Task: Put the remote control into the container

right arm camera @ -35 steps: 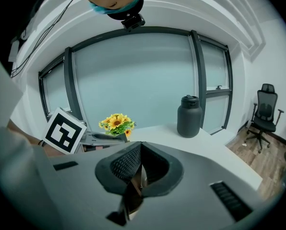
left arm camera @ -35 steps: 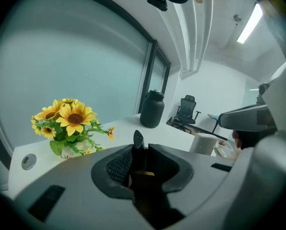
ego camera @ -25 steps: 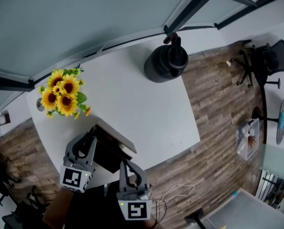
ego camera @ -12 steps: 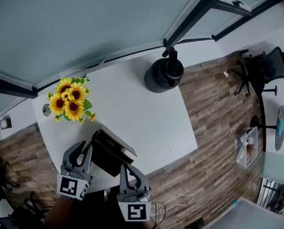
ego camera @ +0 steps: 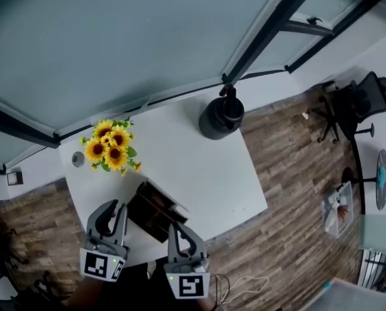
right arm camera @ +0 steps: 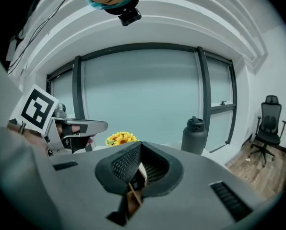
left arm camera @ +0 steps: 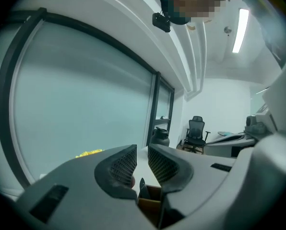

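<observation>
Lower centre of the head view: left gripper (ego camera: 113,208), jaws a crack apart, empty; right gripper (ego camera: 174,229), jaws closed on nothing; both beside the dark brown open box (ego camera: 155,207) on the white desk (ego camera: 199,167); remote control unseen, probably already inside.

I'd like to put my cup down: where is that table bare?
The wide white stretch between the sunflowers, the dark jug and the dark container is bare. Crowded only at the near edge around that container.

The table (ego camera: 199,167) is smooth, matt white; the floor (ego camera: 296,193) at 3 o'clock shows wood-grain planks; the container (ego camera: 155,211) looks dull brown cardboard; the bottle (ego camera: 219,118) is matt dark.
</observation>
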Demonstrator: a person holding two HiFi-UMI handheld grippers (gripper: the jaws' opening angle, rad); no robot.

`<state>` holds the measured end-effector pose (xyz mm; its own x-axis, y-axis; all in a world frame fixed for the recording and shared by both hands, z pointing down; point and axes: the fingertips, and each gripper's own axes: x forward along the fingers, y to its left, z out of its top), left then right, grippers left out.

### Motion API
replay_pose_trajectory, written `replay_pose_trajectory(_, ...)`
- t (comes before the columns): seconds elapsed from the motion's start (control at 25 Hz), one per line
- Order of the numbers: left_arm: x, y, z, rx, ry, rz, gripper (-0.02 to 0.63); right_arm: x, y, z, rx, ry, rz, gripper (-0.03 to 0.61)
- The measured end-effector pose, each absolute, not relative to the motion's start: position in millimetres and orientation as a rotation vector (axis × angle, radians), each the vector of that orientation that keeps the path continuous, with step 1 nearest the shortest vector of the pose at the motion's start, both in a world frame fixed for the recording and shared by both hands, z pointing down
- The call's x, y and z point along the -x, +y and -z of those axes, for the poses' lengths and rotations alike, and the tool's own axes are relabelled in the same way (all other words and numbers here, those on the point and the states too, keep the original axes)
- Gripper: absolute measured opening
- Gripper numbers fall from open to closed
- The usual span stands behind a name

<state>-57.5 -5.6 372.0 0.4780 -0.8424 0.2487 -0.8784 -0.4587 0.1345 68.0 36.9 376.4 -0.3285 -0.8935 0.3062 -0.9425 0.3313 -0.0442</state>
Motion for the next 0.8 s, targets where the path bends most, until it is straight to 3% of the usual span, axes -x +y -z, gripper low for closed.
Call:
replay_pose_trajectory(0.2,66,7,-335,-2.548,-1.543,-0.134,0.071,-65,36,-346,-1.730,-2.423,-0.244,0.005)
replay_pose_trajectory(0.32,69,17,-316,-2.579,-1.583,-0.086,0.010,-64,39,-333,-1.746,-2.436,-0.224,0.003)
replay_pose_trajectory(0.8,79,60,-281,-2.611,-1.592,0.016,0.006,-61,62,-296,-1.764,-2.462,-0.125,0.003)
